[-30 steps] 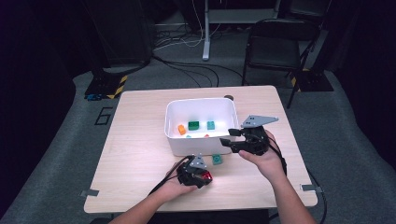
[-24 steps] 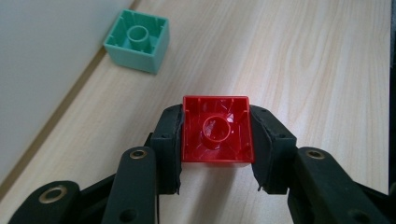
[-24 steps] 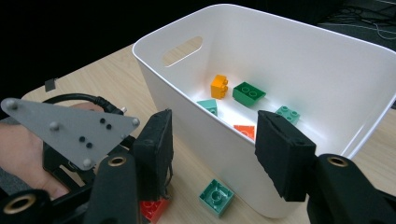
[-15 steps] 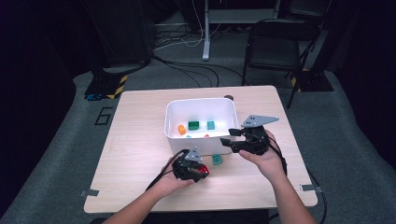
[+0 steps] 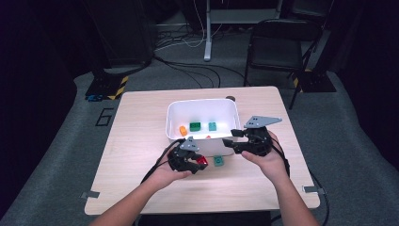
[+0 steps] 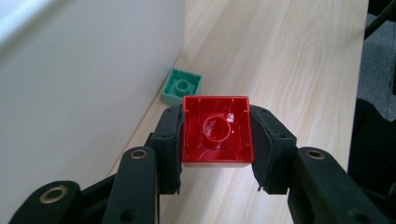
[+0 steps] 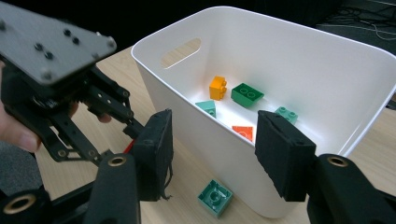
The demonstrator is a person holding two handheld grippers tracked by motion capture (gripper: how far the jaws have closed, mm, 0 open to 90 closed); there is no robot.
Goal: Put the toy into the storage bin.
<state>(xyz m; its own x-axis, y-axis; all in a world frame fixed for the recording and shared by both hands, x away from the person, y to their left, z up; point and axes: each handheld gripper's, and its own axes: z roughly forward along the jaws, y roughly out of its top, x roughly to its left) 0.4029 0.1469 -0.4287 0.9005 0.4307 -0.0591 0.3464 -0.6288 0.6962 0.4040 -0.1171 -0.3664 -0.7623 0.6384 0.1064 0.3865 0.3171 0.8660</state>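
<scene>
2 grippers work beside the white bin [image 5: 201, 107]: the left gripper [image 6: 215, 140], clamped on a red brick [image 6: 216, 130], should clear the rim squarely before releasing, while the right gripper [image 7: 212, 149] waits apart.

red brick [image 6: 216, 131], teal brick [image 6: 182, 86], white bin [image 7: 299, 60], pale wood table [image 5: 141, 141].

red brick [image 6: 216, 131] hollow-side-up, clamped in left tool [image 6: 216, 140]
</scene>
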